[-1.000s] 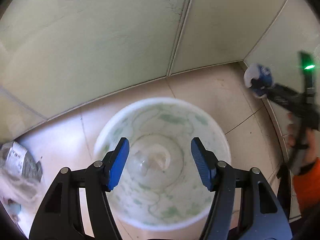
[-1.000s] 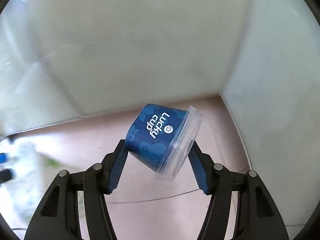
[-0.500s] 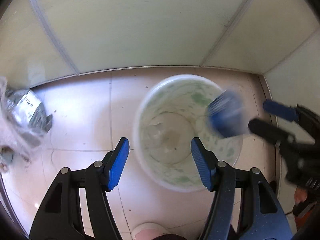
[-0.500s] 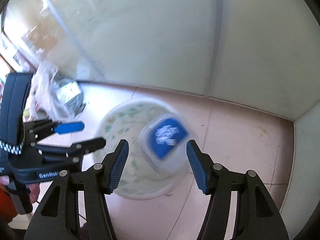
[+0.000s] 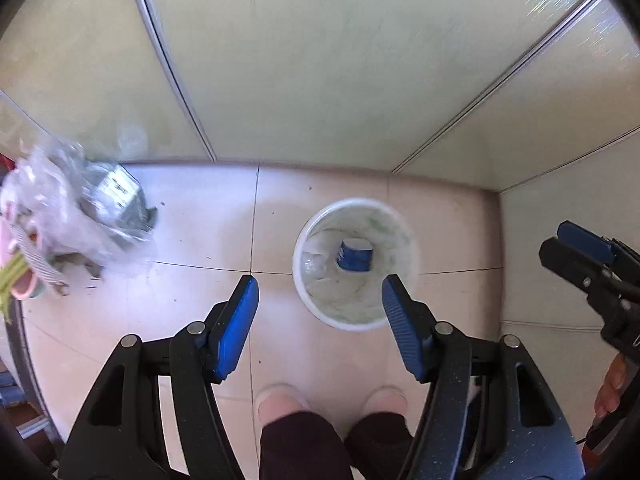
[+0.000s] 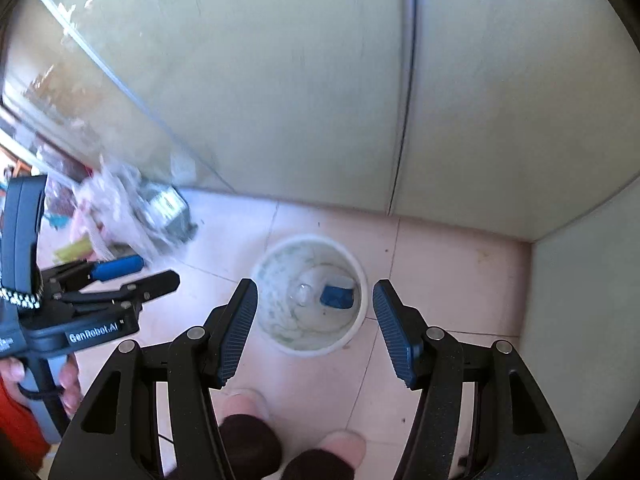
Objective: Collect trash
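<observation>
White round bin (image 5: 404,280), smooth plastic, green-smeared inner wall, stands on pale glossy floor tiles (image 5: 200,240) w/ dark grout lines, near corner of matt cream wall panels (image 5: 320,60). Inside bin: blue cup (image 5: 354,255), cylindrical, printed, lying at bottom beside a clear domed plastic item (image 6: 304,292). Left gripper (image 5: 316,320): black frame, ribbed blue pads, jaws apart, nothing between, held above bin. Right gripper (image 6: 314,322): same build, jaws apart, empty, also above bin. Heap of crinkled clear plastic bags & wrappers (image 5: 80,216) on floor at left, well apart from bin; blurred. Person's pale shoes (image 5: 280,400) & dark trouser legs (image 5: 300,444) at lower edge, near bin.
</observation>
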Motion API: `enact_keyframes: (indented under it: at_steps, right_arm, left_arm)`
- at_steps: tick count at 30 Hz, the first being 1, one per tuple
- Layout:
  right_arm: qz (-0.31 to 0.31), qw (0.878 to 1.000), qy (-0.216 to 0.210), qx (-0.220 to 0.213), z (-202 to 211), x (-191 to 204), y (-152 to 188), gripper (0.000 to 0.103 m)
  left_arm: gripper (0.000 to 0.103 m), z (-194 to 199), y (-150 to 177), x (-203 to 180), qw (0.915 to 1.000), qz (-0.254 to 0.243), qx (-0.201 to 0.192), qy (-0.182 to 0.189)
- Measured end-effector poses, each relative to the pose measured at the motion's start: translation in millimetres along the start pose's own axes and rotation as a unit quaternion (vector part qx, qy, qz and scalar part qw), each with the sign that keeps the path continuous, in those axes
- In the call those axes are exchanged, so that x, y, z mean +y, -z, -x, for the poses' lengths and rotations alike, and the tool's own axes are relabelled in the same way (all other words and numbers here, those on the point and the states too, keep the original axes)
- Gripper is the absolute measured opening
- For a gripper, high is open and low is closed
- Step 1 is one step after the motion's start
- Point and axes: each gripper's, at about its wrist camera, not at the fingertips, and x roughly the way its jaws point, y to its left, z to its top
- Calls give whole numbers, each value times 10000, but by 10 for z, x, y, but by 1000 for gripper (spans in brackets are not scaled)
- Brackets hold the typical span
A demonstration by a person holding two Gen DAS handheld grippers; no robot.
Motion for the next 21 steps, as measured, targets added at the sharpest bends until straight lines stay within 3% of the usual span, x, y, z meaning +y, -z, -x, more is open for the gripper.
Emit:
enact_keyframes:
  at_steps: [7, 15, 21]
  right_arm:
    - [-237, 9990, -8, -381, 1463, 253, -534, 56]
    - [-496, 9924, 213, -1101, 3061, 465, -1104, 57]
    - [-686, 9809, 331, -1789, 3766, 652, -1419, 59]
  left_arm:
    - [63, 1690, -423, -481, 9984, -306, -471, -49]
    - [63, 3480, -960, -703, 9910, -446, -1244, 217]
    - [63, 4418, -1288, -760, 9805, -639, -1855, 49]
